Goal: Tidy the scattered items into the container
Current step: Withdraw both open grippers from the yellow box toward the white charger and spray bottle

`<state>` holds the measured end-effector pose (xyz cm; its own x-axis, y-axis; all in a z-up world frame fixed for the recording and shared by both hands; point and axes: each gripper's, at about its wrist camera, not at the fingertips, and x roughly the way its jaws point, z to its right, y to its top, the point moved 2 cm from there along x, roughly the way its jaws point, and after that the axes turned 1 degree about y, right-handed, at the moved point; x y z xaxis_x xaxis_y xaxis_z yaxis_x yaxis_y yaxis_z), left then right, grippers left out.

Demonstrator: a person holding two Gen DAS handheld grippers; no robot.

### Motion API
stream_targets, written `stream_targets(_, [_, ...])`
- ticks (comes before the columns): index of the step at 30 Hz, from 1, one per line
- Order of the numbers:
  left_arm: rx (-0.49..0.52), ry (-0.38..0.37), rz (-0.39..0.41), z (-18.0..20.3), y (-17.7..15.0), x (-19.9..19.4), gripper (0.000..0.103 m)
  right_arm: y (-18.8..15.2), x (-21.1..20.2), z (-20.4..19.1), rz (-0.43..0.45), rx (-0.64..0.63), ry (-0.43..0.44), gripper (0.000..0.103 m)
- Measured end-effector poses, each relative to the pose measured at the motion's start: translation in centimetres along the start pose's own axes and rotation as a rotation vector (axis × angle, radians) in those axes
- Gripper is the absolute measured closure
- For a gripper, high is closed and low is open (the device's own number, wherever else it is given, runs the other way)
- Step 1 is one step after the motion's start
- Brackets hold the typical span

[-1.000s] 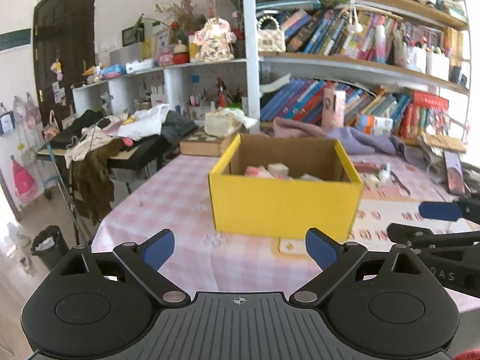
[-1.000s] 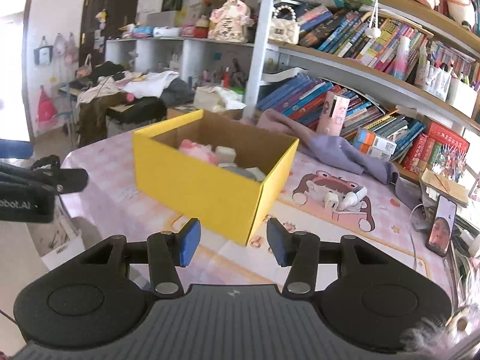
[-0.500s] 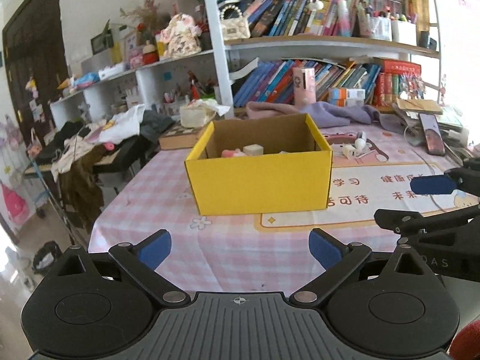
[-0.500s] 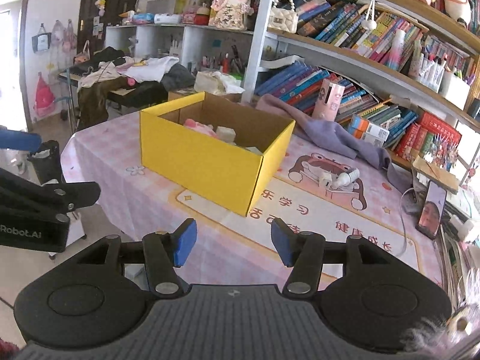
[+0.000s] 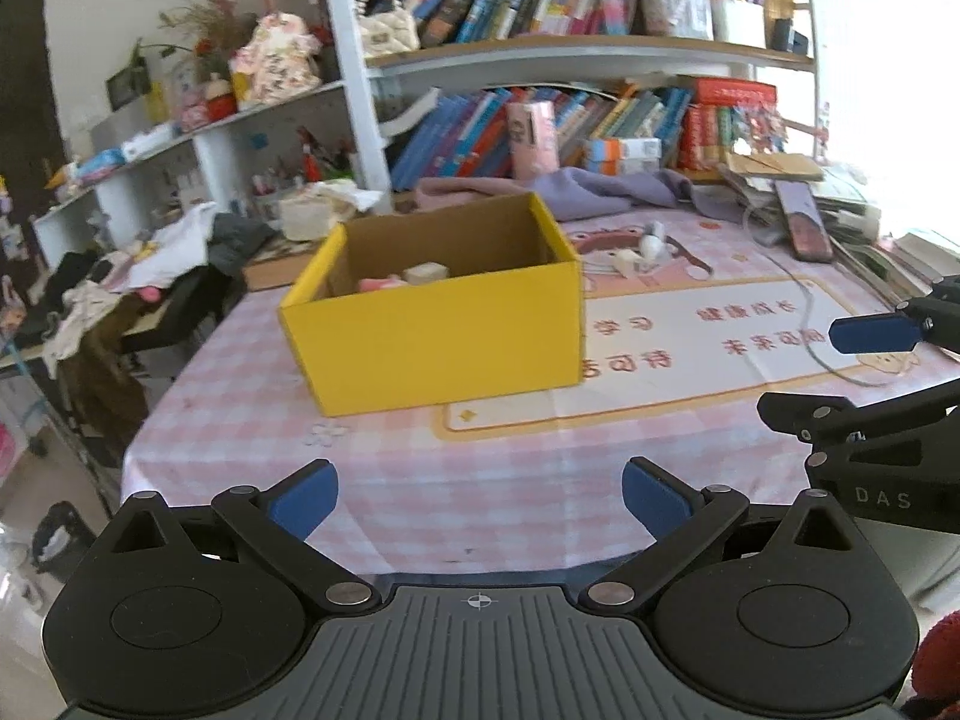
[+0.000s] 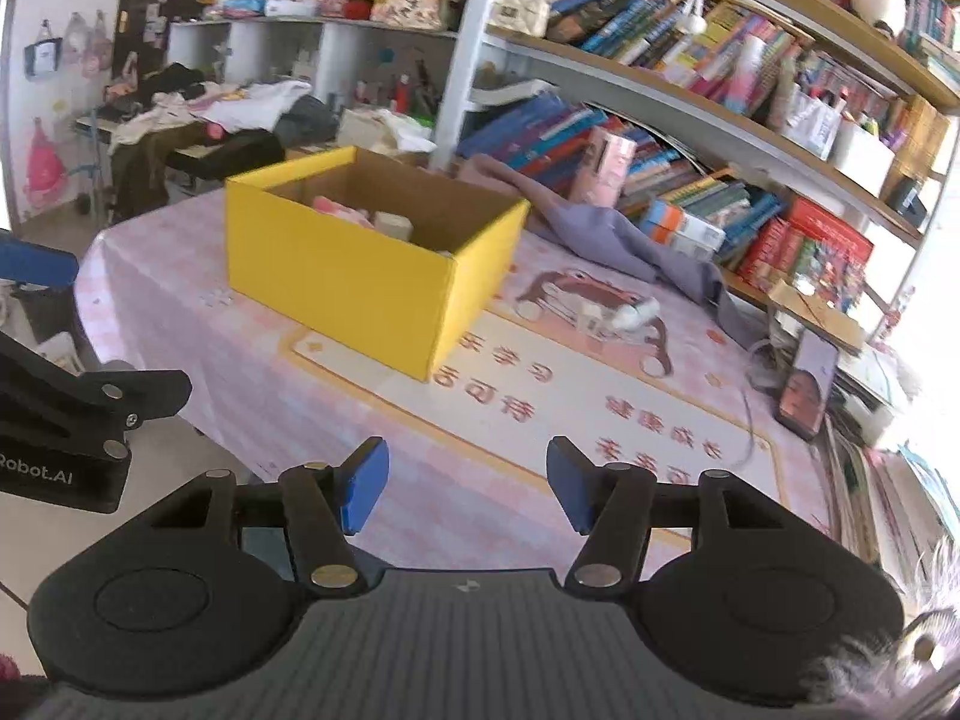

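Observation:
A yellow cardboard box (image 5: pixel 438 336) (image 6: pixel 336 276) stands open-topped on the pink checked tablecloth (image 5: pixel 420 480), with a pink item (image 5: pixel 381 284) and a beige block (image 5: pixel 427 271) inside. My left gripper (image 5: pixel 477 495) hangs over the table's near edge, well short of the box, jaws wide and empty. My right gripper (image 6: pixel 459 489) sits right of it, nearer the printed mat (image 6: pixel 600 408); its jaws are opening with nothing between them. White small items (image 5: pixel 645 252) (image 6: pixel 612 317) lie on the mat beyond the box.
A purple cloth (image 6: pixel 600 234) lies against the bookshelf (image 6: pixel 690 96) at the back. A phone (image 6: pixel 807 387) and a cable (image 5: pixel 810 324) rest at the table's right. Clothes pile on a chair (image 5: pixel 150 276) to the left.
Both grippers have drawn back from the box, so it looks smaller and more of the table shows. The right jaws have spread wider. The left view has rolled slightly.

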<state>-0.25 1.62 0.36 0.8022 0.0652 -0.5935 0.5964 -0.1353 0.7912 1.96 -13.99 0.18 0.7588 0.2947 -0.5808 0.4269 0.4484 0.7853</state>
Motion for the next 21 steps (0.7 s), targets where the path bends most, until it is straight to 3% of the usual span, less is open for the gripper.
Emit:
stream_targets(6, [0.026, -0.032, 0.022, 1.2, 0.6, 0.2, 0.001, -0.8, -0.4, 1.7, 0.007, -0.029, -0.078, 0.044])
stream_targets(21, [0.107, -0.185, -0.023, 5.8, 1.2, 1.8, 0.001, -3.3, -1.2, 5.0, -0.066, 0.094, -0.135, 0.044])
